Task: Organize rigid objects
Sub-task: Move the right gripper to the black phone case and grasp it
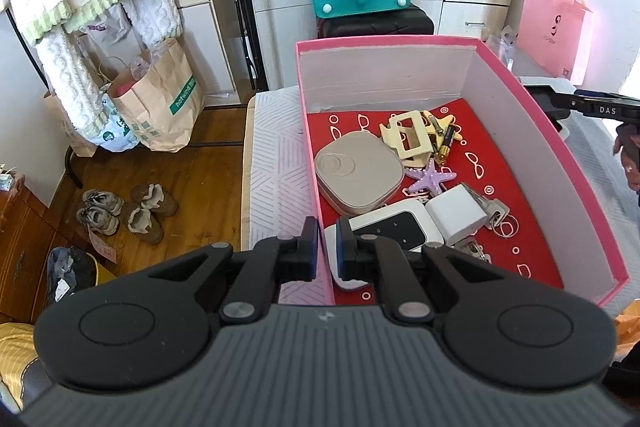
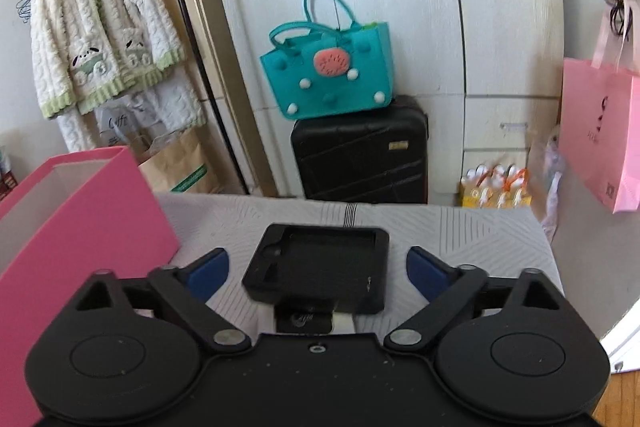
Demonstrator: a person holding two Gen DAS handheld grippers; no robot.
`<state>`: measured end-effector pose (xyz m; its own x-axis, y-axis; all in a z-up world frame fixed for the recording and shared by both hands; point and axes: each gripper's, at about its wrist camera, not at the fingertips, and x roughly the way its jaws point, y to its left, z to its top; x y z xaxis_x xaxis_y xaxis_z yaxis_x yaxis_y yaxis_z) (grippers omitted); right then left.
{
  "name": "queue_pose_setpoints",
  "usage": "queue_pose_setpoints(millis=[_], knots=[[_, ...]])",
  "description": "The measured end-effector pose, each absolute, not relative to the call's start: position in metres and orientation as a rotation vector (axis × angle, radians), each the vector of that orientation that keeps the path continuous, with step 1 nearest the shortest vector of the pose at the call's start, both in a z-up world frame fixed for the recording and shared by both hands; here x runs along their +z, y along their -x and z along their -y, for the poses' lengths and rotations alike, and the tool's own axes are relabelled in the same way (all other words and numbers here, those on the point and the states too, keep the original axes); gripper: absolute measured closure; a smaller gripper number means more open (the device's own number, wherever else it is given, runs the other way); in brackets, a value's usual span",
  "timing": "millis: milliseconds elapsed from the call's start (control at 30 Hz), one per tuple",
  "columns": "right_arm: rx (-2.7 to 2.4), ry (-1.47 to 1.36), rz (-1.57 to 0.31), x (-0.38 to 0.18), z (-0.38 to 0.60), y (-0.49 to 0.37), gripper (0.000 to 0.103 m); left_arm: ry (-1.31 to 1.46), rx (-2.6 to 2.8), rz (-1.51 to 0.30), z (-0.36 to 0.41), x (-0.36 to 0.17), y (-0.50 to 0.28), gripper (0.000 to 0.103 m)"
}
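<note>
While left gripper (image 1: 328,247) pinches pink box (image 1: 500,67) wall, charger (image 1: 456,215) inside

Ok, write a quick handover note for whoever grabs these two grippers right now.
Left hand-held gripper: shut on the near left wall of the pink box.
Right hand-held gripper: open, empty, with the black tray lying between its fingers on the white mat.
Done: beige case, white router, charger, keys, purple starfish, cream clip and battery are in the box.
Left: probably grasp the tray and box it.
</note>
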<state>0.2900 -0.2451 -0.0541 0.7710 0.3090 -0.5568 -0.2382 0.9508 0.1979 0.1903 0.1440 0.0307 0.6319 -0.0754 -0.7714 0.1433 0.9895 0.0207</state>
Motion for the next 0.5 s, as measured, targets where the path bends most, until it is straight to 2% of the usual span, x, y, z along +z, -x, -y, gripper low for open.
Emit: queue_pose_setpoints(millis=[500], knots=[[0.269, -0.062, -0.748, -0.077, 0.218, -0.329, 0.001, -0.086, -0.130, -0.884, -0.143, 0.029, -0.191, 0.095]])
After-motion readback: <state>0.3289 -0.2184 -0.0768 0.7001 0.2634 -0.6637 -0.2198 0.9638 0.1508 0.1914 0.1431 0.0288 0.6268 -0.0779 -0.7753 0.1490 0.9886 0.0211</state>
